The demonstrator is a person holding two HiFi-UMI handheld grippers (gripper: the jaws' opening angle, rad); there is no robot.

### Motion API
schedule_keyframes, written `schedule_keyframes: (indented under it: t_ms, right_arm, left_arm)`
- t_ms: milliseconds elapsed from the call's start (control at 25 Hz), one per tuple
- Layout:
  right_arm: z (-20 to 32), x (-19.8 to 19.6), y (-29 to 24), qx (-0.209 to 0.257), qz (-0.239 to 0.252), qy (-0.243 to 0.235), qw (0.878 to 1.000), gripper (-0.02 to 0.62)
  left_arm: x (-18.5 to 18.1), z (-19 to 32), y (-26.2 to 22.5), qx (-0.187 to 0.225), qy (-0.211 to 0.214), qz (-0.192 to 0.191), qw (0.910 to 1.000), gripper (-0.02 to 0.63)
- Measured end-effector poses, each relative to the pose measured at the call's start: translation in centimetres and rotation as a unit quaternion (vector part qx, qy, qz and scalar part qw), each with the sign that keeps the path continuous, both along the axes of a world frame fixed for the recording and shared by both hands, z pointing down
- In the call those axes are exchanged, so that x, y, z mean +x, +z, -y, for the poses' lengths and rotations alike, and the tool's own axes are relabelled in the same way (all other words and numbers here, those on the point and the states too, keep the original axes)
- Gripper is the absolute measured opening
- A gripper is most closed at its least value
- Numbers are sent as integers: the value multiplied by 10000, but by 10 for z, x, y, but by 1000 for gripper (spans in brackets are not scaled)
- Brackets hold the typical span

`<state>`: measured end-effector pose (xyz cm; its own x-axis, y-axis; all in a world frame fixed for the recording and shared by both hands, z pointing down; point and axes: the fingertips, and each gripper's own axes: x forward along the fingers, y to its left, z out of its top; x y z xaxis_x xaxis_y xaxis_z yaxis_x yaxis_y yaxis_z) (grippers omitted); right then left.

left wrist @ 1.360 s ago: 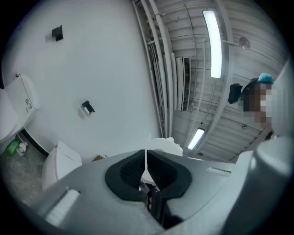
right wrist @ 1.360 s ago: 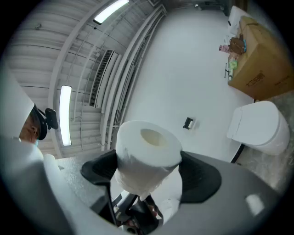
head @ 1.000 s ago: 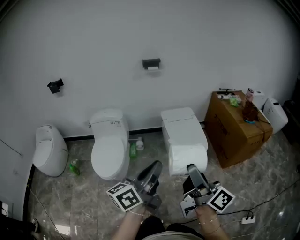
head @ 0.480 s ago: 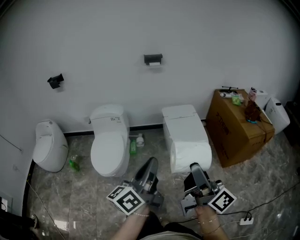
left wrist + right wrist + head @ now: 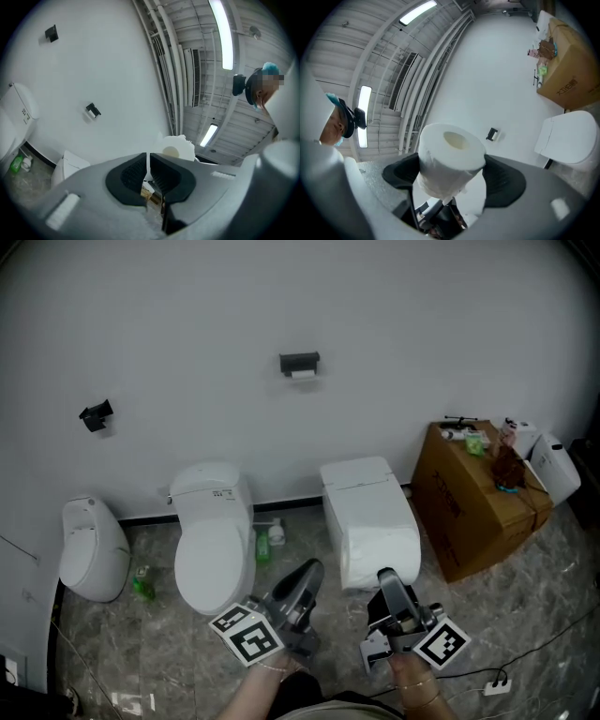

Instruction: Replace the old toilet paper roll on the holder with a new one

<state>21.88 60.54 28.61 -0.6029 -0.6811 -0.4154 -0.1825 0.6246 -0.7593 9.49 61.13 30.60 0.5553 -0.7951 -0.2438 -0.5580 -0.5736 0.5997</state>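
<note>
Nothing here reads clearly; the cardboard box (image 5: 483, 507) at the right of the head view carries dark print on its side, too small to make out; in the right gripper view, upper right, that print shows again, still illegible; the round toilet's tank (image 5: 208, 486) bears a small dark label, unreadable too.

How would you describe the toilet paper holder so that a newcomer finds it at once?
Start from the white back wall. The holder is the small dark bracket mounted high on it, above the gap between the rounded toilet and the boxy toilet. Unlike the other dark fitting farther left, it shows white paper underneath.
</note>
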Motion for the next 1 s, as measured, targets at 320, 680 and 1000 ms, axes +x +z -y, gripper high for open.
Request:
schedule_keyframes:
  t_ms: [320,680,1000]
  right_arm:
    - [94,-42,-10,84,61,206,9997,423]
    - [177,-92,-22,246,-127,383,9989,424]
    - [231,-118,-17,55,-5,307,9995,424]
  left_arm:
    - [-52,97,-13,0,135,-296,9995,8]
    - [-101,181,-11,53,259,-449,9986,6]
    - [-117,232,-7,22,430,-556,9975,6]
